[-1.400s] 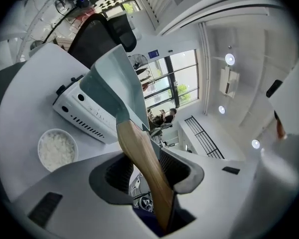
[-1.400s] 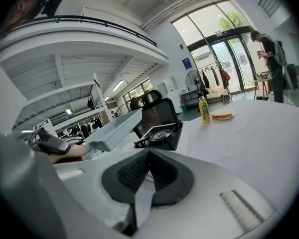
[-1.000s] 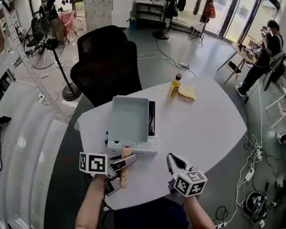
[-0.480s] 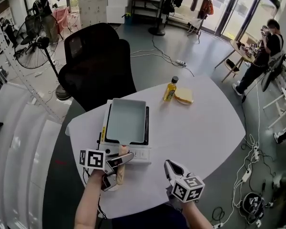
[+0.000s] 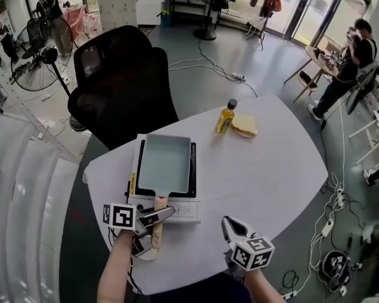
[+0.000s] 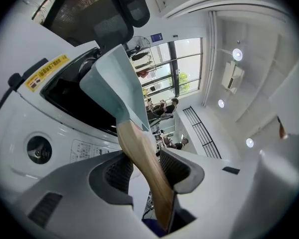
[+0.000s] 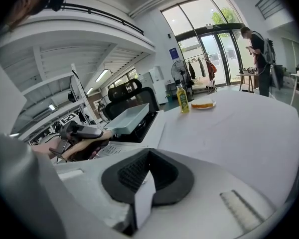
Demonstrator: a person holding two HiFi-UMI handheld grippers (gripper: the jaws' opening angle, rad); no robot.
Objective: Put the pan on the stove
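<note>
Left gripper [image 6: 148,167] jaws are clenched on the pan's wooden handle [image 6: 139,151], and I can see the ribbed pads pinching it from both sides. Right gripper [image 5: 231,227] has its jaws closed on nothing and hangs over the near edge of the worktop [image 5: 271,169], off to the right of the action.

The pan [image 5: 165,163], that pale rectangular one, is lined up over the black top of the stove [image 5: 184,211], with the handle sticking out toward me past the white control panel. From my end I honestly can't tell if the base is flat on the glass or a hair above it, because the left gripper view shows it looking a bit tilted.

So I'd call this nearly done. What's left is settling it flat, letting go of the handle and backing off.

Further out there's an oil bottle [image 5: 225,117] and a slice of bread [image 5: 244,125] on the far side, well apart from the stove, and a black office chair [image 5: 123,74] beyond the worktop.
</note>
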